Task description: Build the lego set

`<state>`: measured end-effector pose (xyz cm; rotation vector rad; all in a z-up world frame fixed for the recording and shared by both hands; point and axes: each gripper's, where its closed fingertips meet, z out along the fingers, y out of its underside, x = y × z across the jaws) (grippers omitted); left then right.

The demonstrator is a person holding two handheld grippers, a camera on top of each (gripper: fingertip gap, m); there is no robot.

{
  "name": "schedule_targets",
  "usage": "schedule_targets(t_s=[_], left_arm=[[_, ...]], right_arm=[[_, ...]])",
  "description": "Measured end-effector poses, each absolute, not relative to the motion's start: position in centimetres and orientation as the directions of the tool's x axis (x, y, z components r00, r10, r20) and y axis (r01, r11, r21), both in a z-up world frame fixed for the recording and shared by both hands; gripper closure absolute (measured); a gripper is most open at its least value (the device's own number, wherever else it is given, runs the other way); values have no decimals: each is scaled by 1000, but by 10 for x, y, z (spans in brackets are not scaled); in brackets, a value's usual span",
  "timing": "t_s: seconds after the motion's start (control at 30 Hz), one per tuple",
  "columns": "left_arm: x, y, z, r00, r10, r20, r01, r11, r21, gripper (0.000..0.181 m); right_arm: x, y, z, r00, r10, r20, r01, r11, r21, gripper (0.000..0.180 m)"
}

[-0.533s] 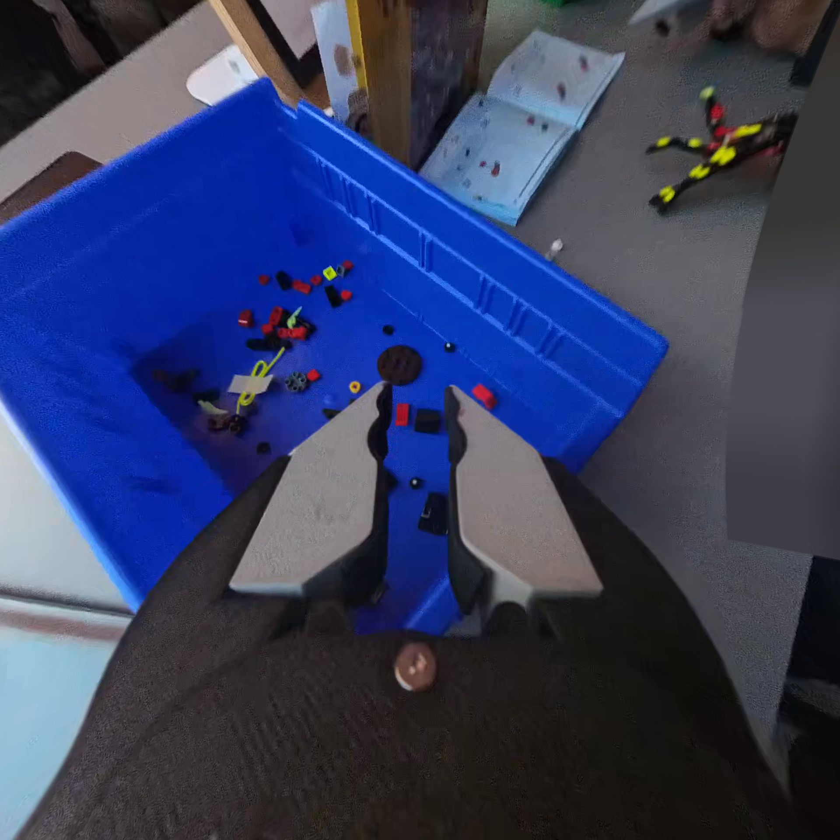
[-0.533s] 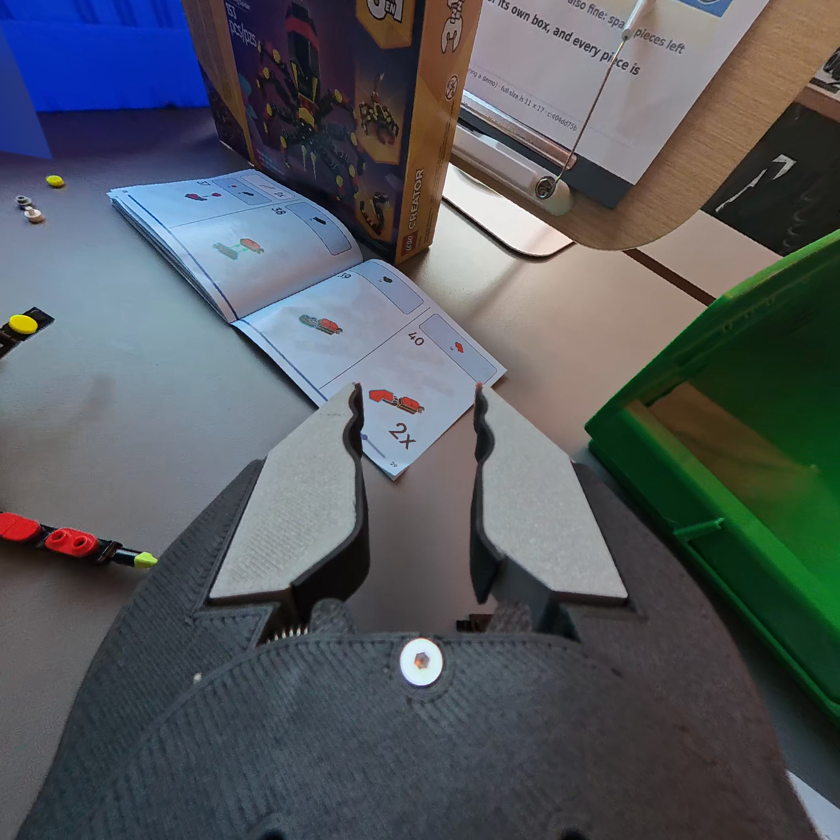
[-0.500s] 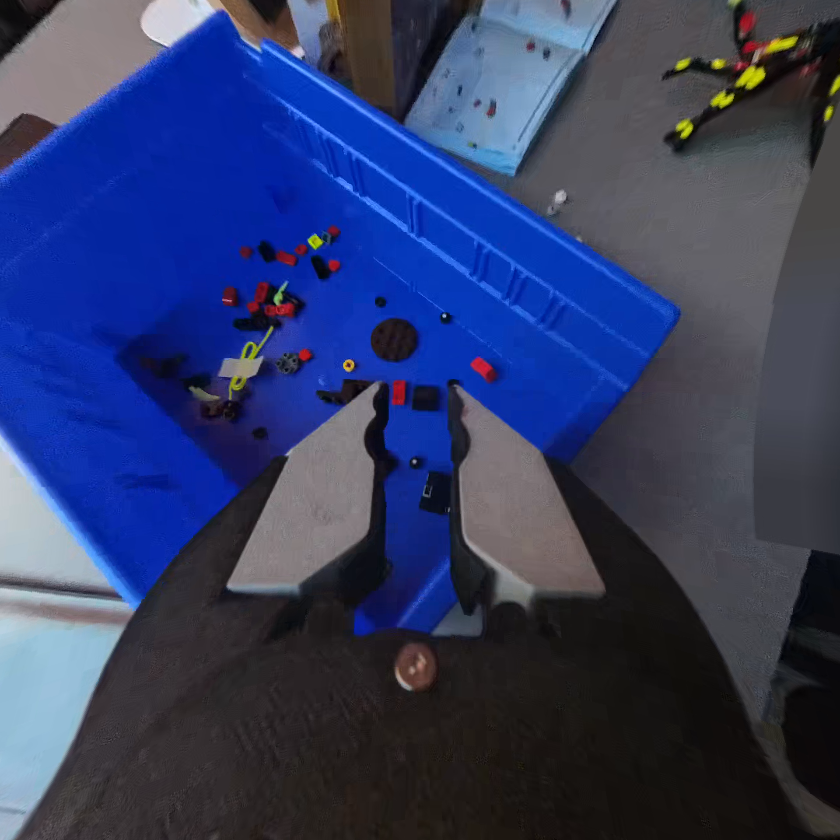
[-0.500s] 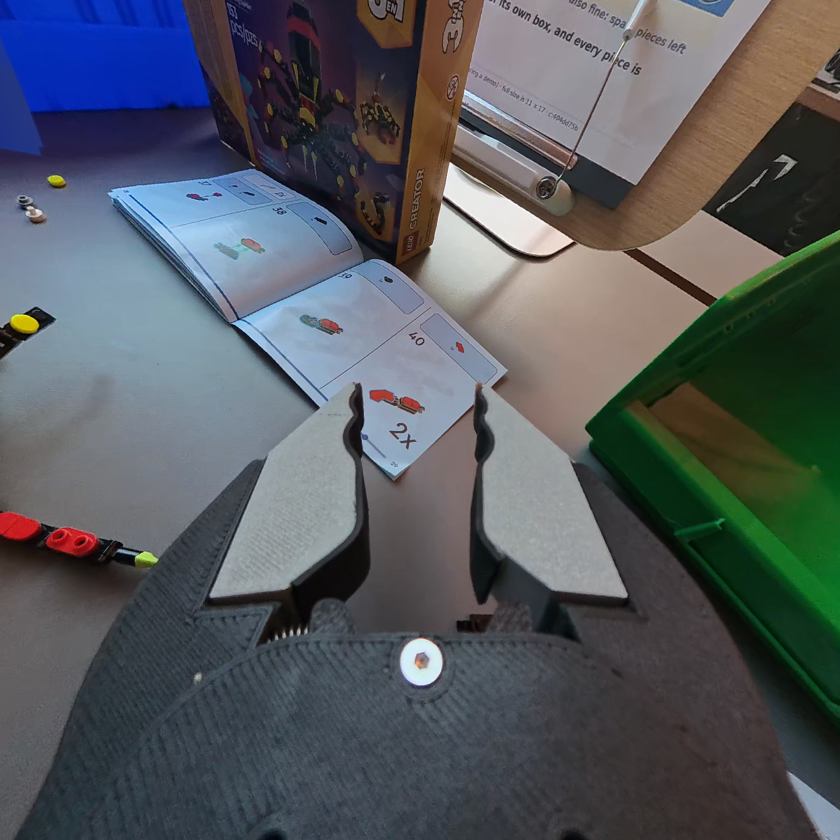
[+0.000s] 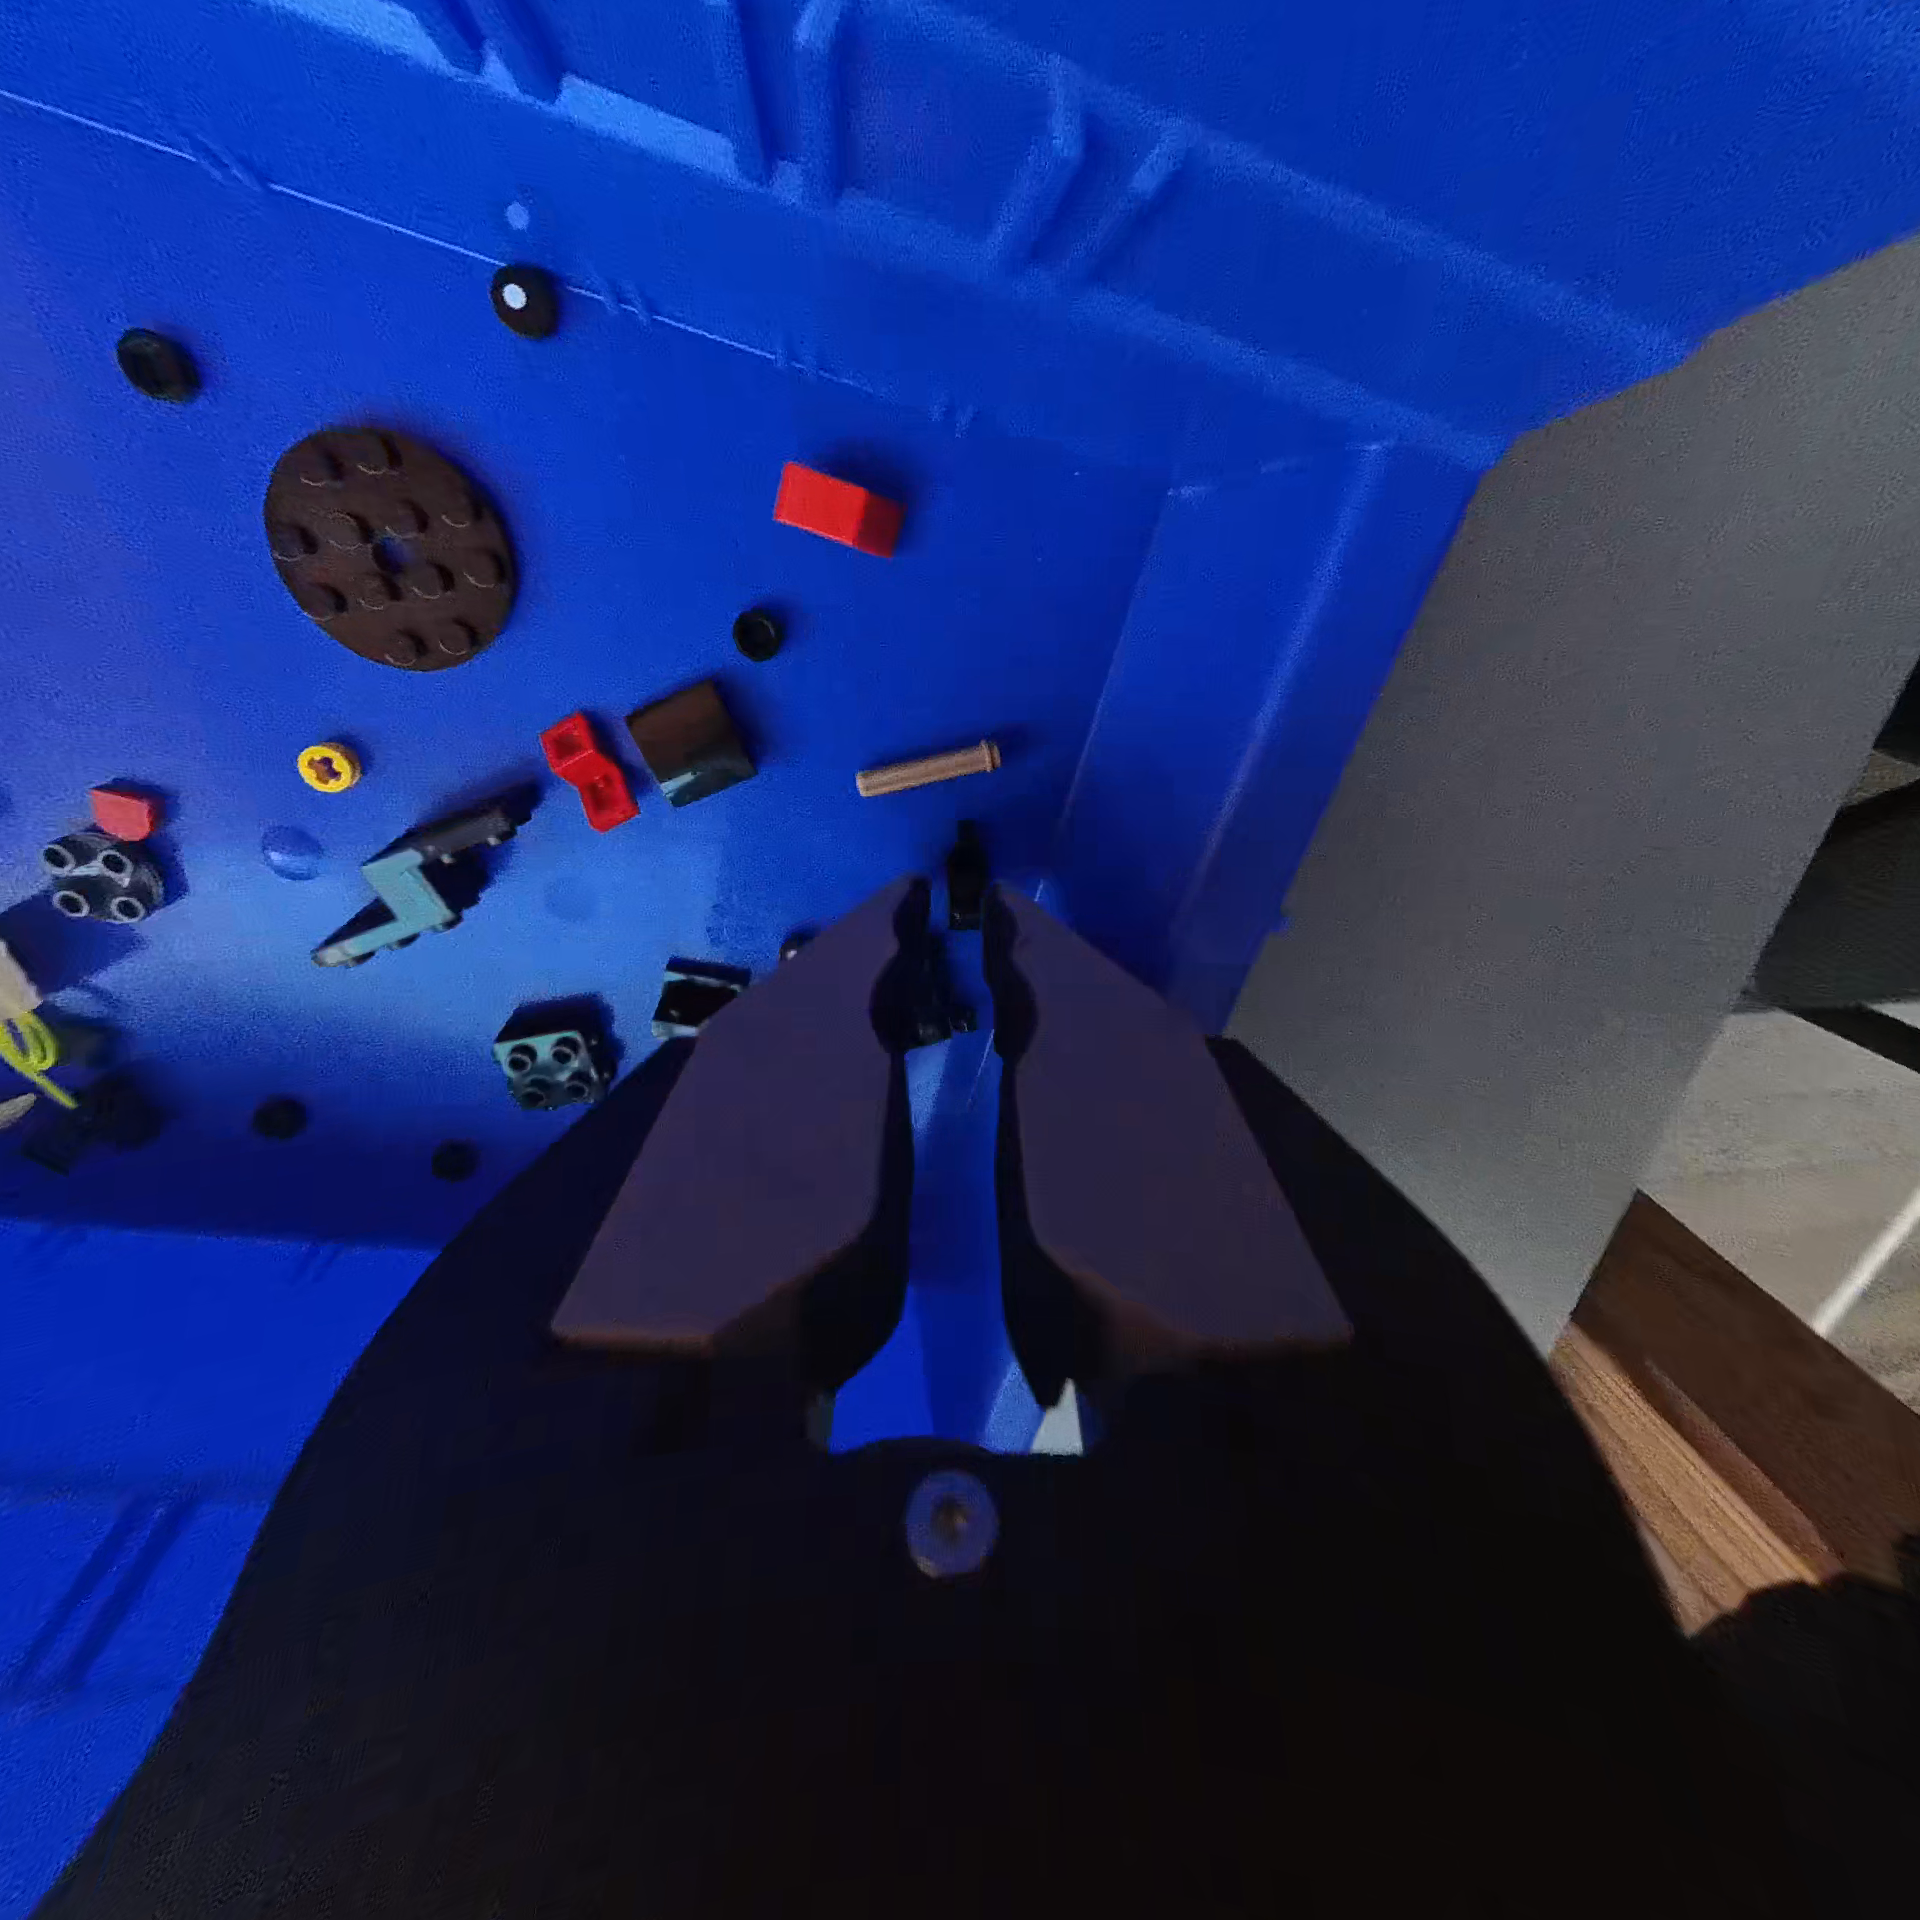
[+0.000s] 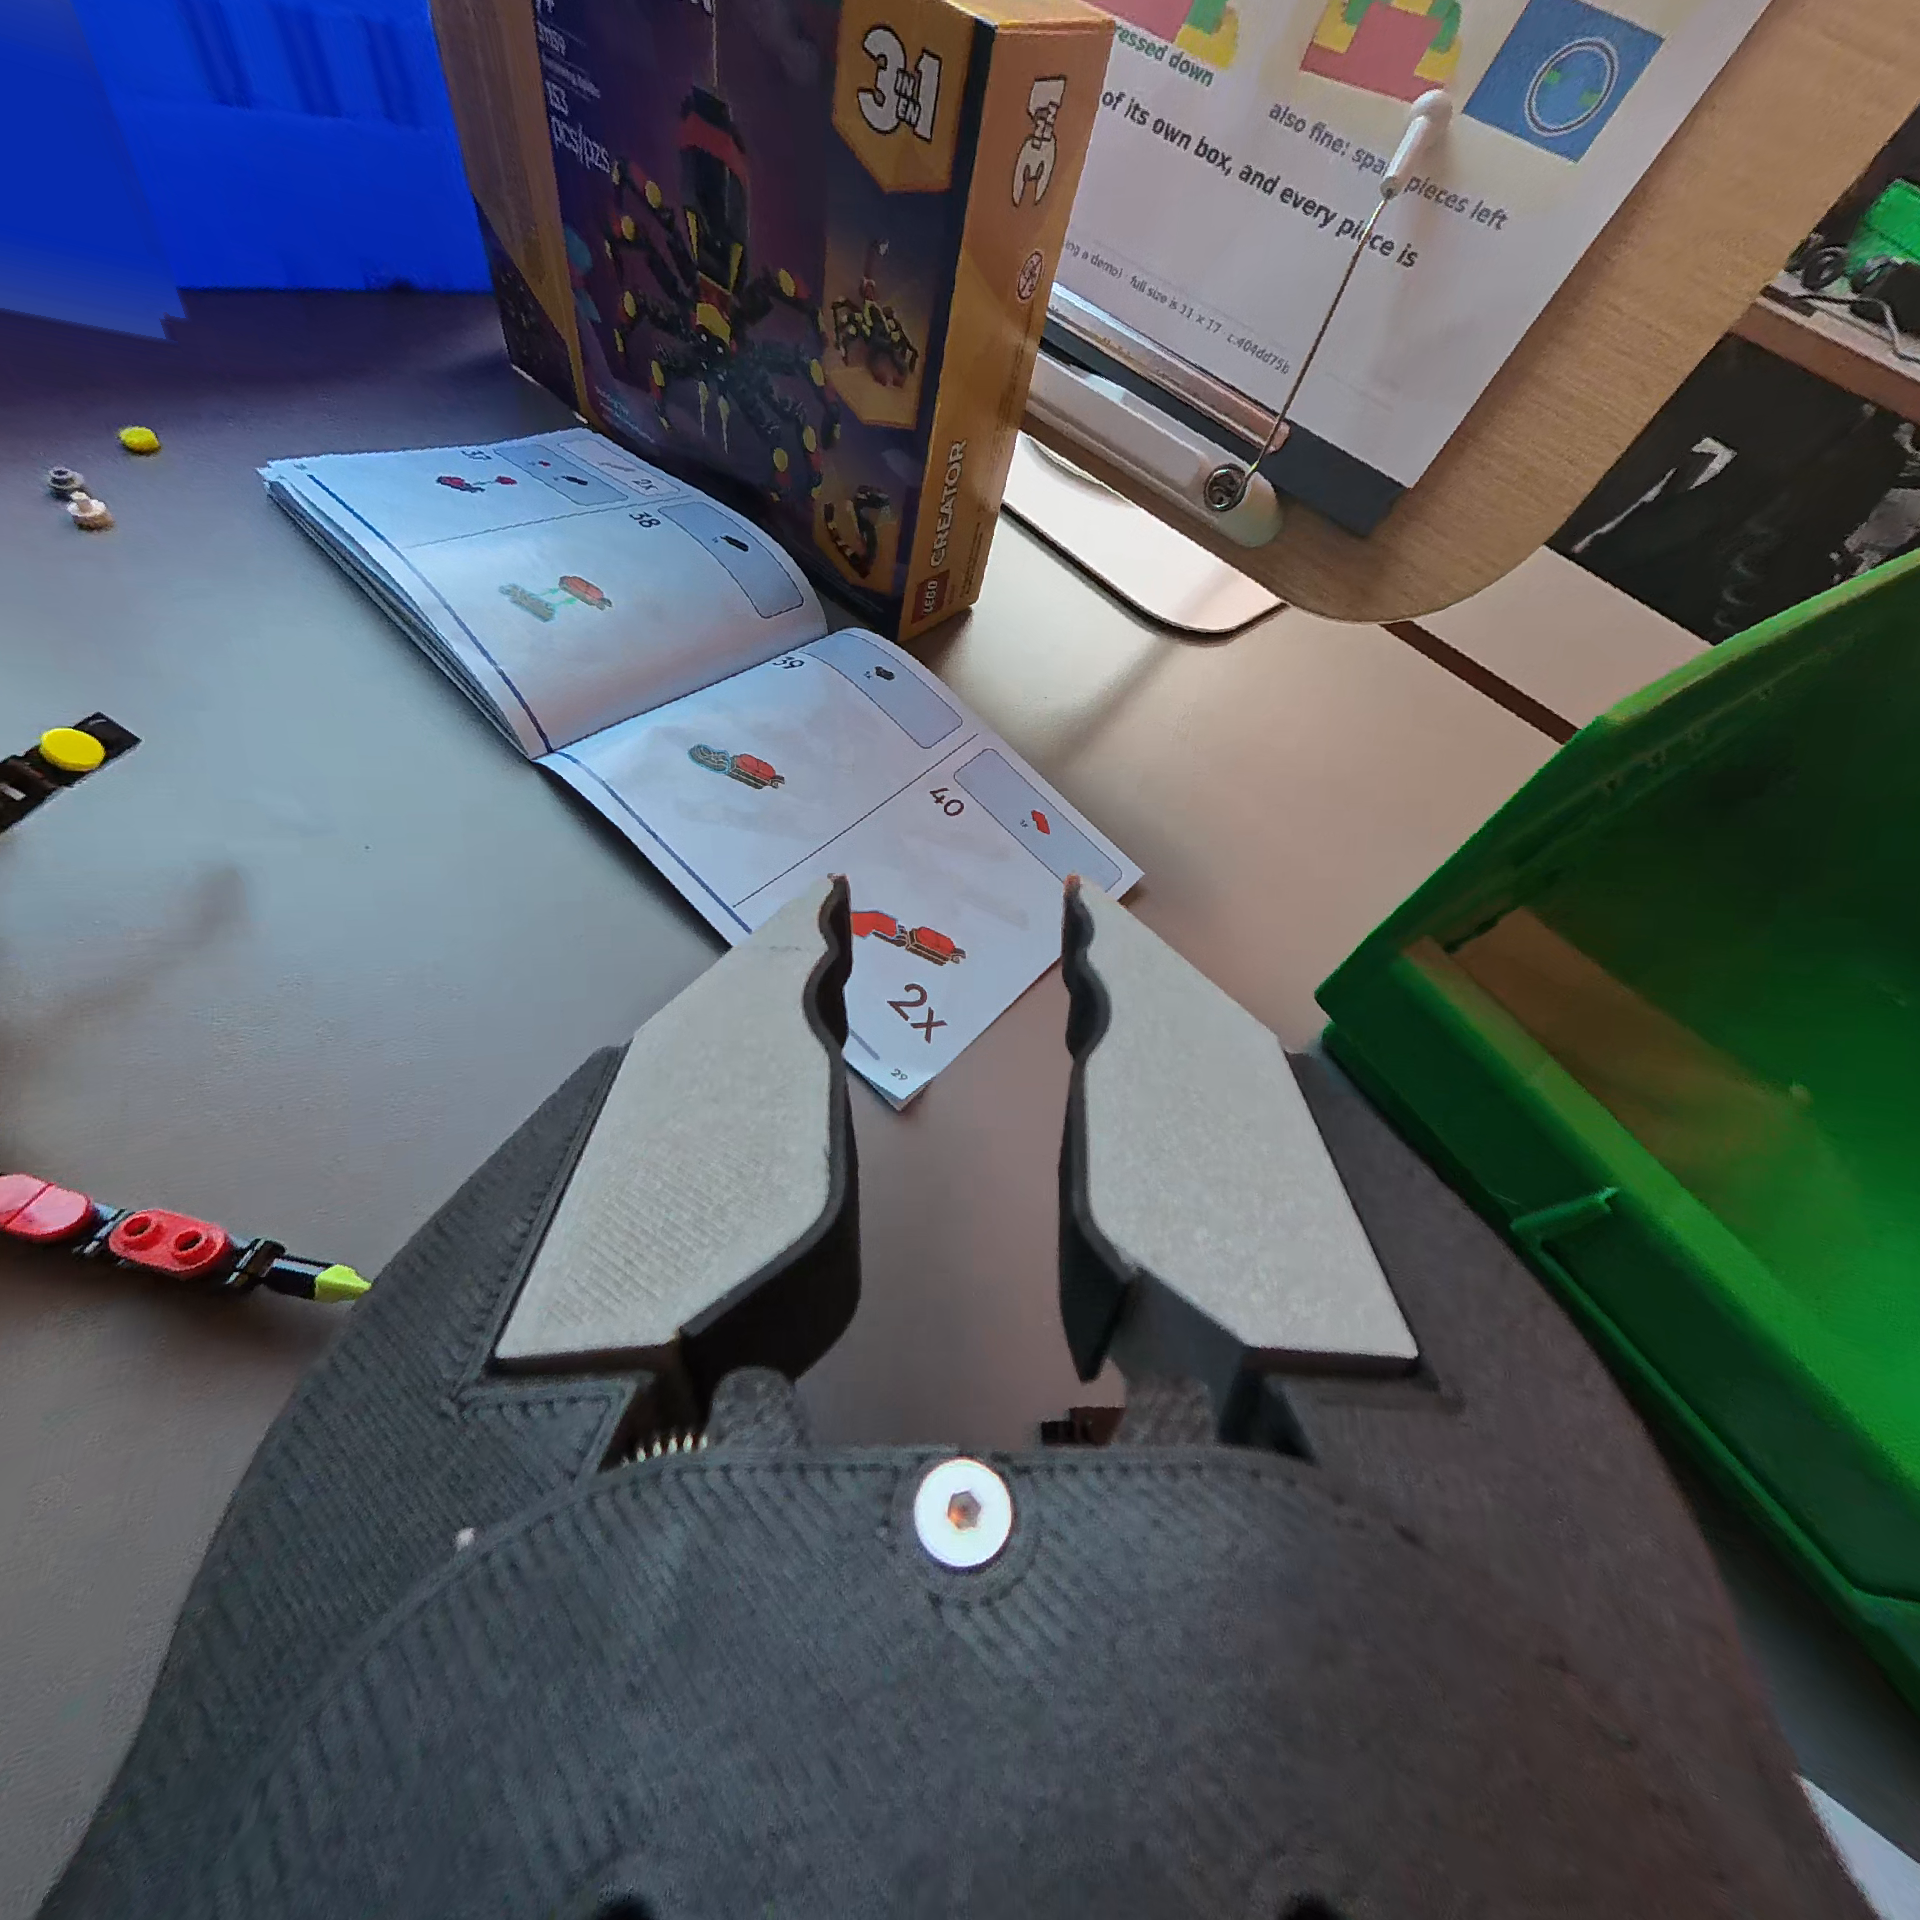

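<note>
While sunk deep inside the smooth, ribbed blue plastic bin (image 5: pixel 1247 260): left gripper (image 5: pixel 954 894), with flat wedge-shaped fingers and wavy inner edges, narrowed to a slim gap near the bin's corner. Between the tips at 12 o'clock, a small, slender black piece (image 5: pixel 966 878); cannot tell whether pinched or merely flanked.

Loose on the bin floor:
- At 12 o'clock from the tips, a ridged tan pin (image 5: pixel 928 770).
- At 11 o'clock, a glossy black slope brick (image 5: pixel 691 743), a small red stepped brick (image 5: pixel 589 771) and, farther off, a plain red block (image 5: pixel 837 508).
- At 10 o'clock, a round dark brown studded plate (image 5: pixel 390 548) and a yellow ring (image 5: pixel 329 767).

Compared with half a second ago: much closer to the bin floor, shifted toward the corner, finger gap smaller.

Right gripper (image 6: pixel 951 904): grey grainy pads on a ribbed black printed body, fingers spread wide and holding nothing, poised over the near corner of the open paper instruction booklet (image 6: pixel 623 623) on the matt grey table (image 6: pixel 260 935). Beyond at 12 o'clock, the upright cardboard set box (image 6: pixel 769 291). At 3 o'clock, a green plastic bin (image 6: pixel 1662 987). At 9 o'clock, a red-and-black jointed leg with a lime tip (image 6: pixel 156 1242). Unchanged from the earlier view.
</note>
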<state>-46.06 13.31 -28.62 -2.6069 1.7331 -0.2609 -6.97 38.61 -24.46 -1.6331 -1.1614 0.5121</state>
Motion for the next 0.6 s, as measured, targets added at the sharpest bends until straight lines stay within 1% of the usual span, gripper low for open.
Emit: schedule_targets(t_s=[0.03, 0.07, 0.17, 0.3, 0.5, 0.6], left_arm=[[-461, 131, -288, 366, -918, 156, -923, -379, -66, 176], [-458, 132, -288, 358, -920, 161, -925, -373, -74, 172], [-457, 134, -289, 343, -929, 141, -934, -353, -57, 176], [-469, 140, -289, 356, -934, 20, -934, -356, -27, 165], [-469, 140, -289, 394, -918, 38, -913, -396, -96, 163], [-470, 141, -289, 410, -912, 34, -905, -411, -106, 164]], right_arm=[[-69, 386, -244, 445, 873, 199, 431, -14, -902, 142], [-69, 386, -243, 447, 873, 193, 423, -16, -906, 142], [-68, 386, -239, 451, 876, 173, 397, -23, -917, 142], [-67, 386, -238, 448, 879, 162, 383, -26, -923, 142], [-69, 383, -237, 441, 883, 160, 382, -23, -924, 142], [-69, 383, -237, 442, 883, 156, 376, -25, -926, 143]])
